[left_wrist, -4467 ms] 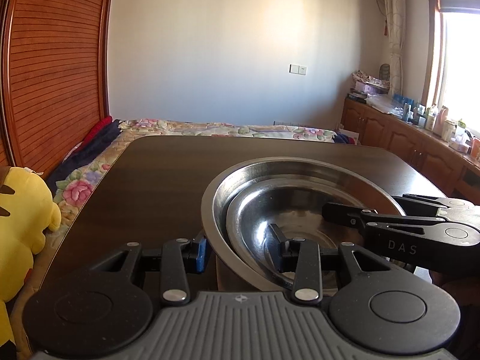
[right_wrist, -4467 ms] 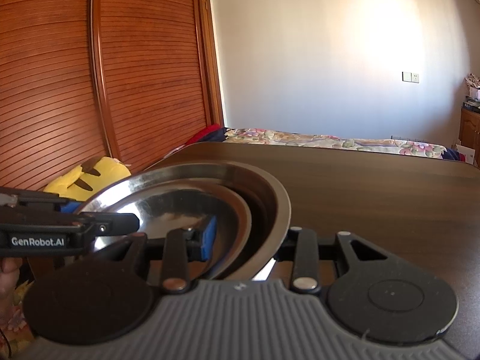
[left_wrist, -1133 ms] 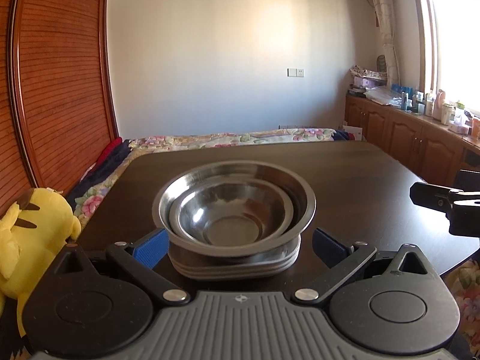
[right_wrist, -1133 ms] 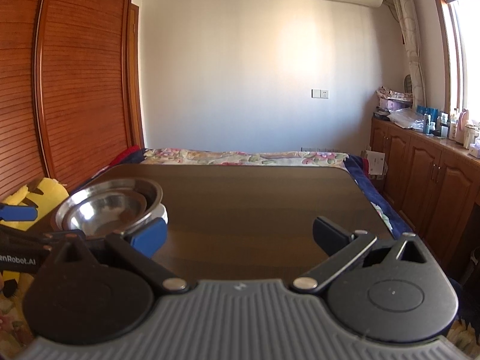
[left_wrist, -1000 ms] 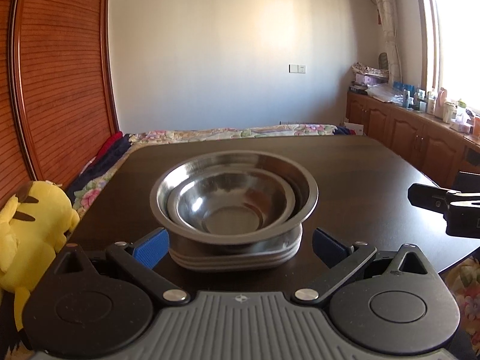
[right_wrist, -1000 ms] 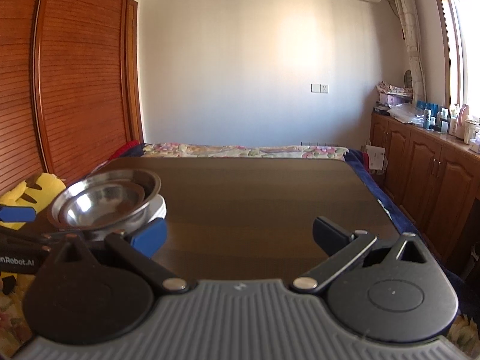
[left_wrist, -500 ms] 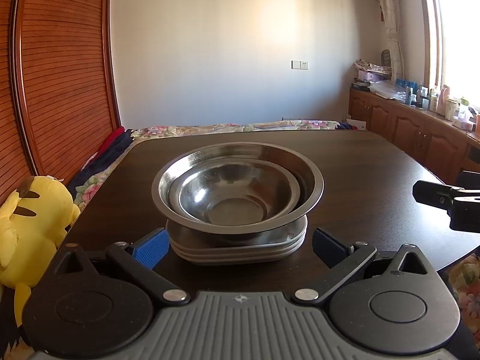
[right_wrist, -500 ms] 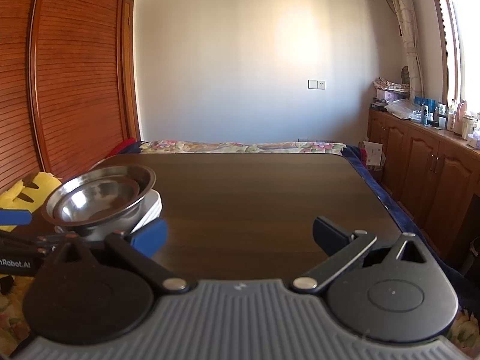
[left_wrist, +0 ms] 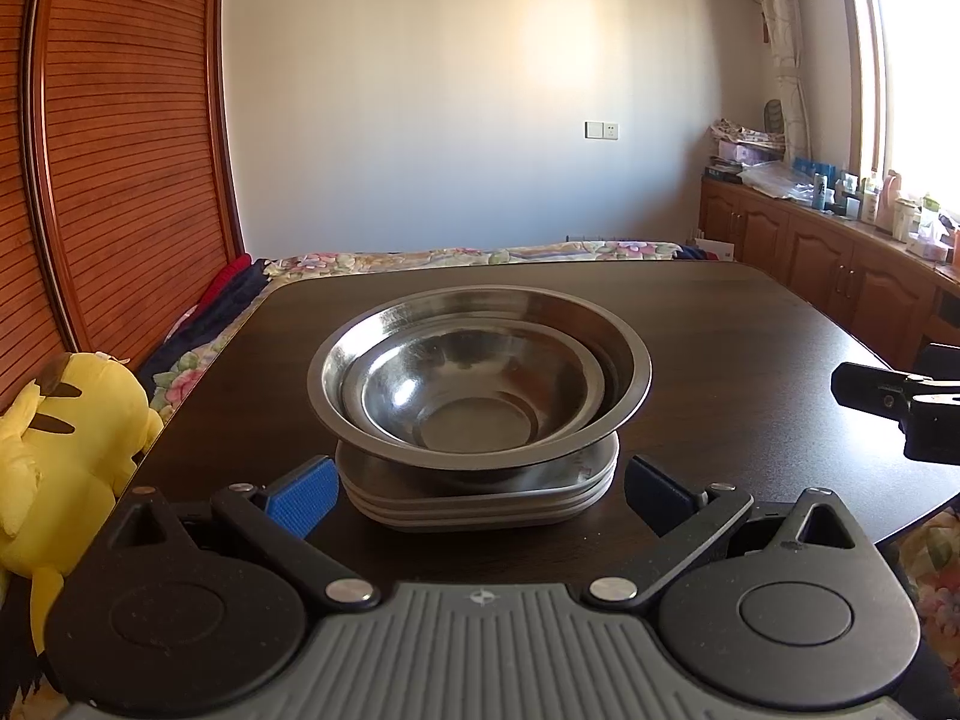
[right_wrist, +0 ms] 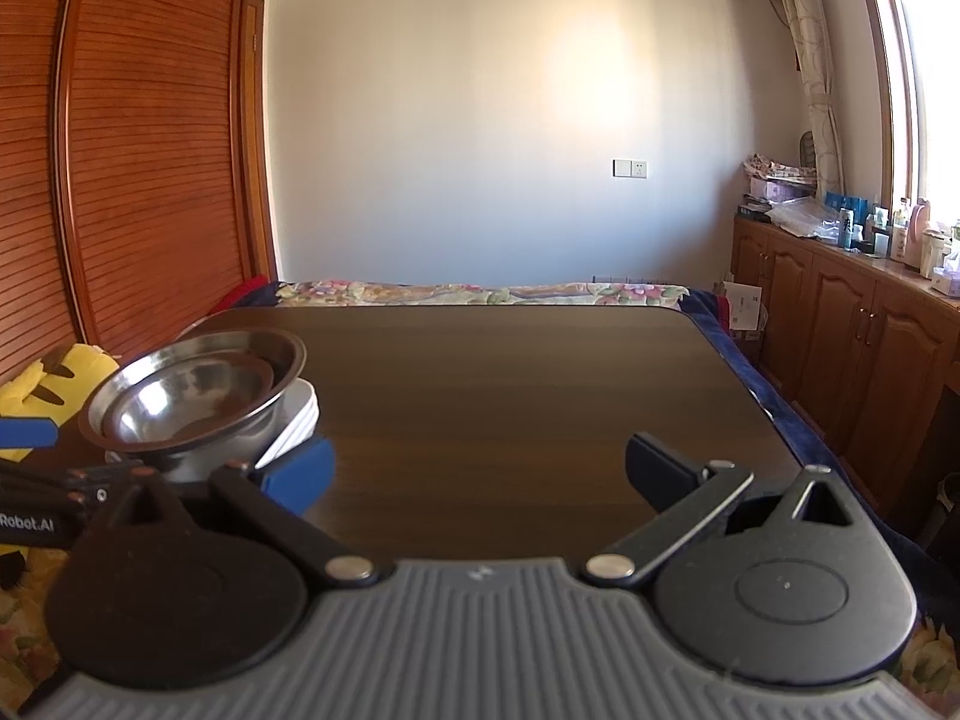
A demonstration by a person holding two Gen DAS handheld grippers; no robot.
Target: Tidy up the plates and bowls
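Bowls (left_wrist: 480, 384) nested on plates (left_wrist: 480, 498) near the bench (right_wrist: 510, 396) edge; both grippers' fingers (left_wrist: 297, 495) spread, holding nothing.

**One partial brand mark**

To the left of my right claw, my left gripper (right_wrist: 36, 510) shows white lettering, cut off by the frame edge: "Robot.AI". I can read nothing else; the bottle labels on the far counter are too small.
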